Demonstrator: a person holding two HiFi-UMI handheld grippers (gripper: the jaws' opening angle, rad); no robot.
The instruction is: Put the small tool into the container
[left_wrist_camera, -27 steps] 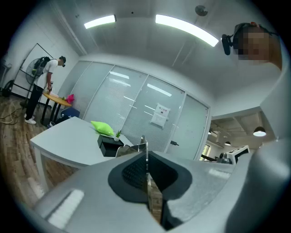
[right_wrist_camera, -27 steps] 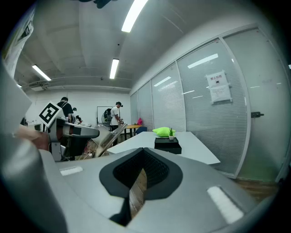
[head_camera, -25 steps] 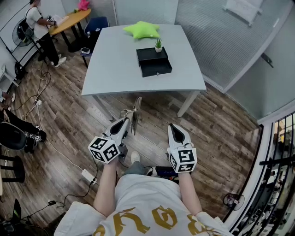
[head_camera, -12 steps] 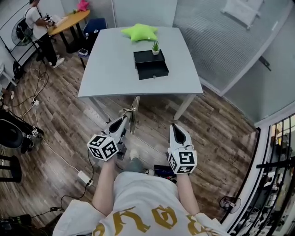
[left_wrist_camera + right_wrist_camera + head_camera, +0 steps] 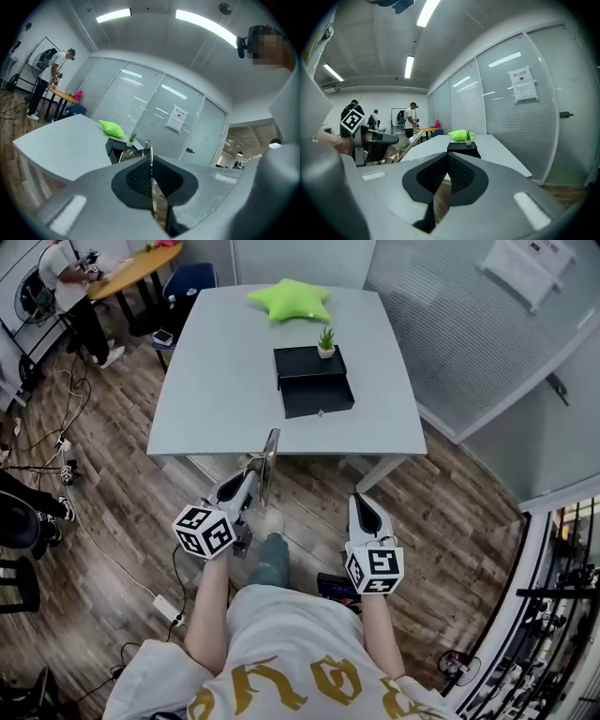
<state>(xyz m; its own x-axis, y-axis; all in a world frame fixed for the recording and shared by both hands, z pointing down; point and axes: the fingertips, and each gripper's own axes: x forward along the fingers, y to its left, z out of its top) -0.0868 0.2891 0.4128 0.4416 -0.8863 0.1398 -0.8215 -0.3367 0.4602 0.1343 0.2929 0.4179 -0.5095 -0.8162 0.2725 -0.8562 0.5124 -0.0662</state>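
Note:
The small tool (image 5: 266,468) is a thin flat metal piece, and my left gripper (image 5: 242,487) is shut on it, holding it edge-up over the wooden floor just short of the table's near edge. In the left gripper view the tool (image 5: 150,161) stands pinched between the jaws. The container is a black box (image 5: 313,379) on the grey table (image 5: 216,381), with its drawer pulled out toward me. My right gripper (image 5: 362,509) is shut with nothing in it, low at the right, also over the floor.
A small potted plant (image 5: 326,339) stands on the black box and a green star cushion (image 5: 290,299) lies behind it. Cables and a power strip (image 5: 161,608) lie on the floor at left. A person (image 5: 66,277) stands at a wooden desk far left.
The table with the black box has come slightly nearer. My left gripper with the tool has edged toward the table's front edge. The right gripper has hardly moved.

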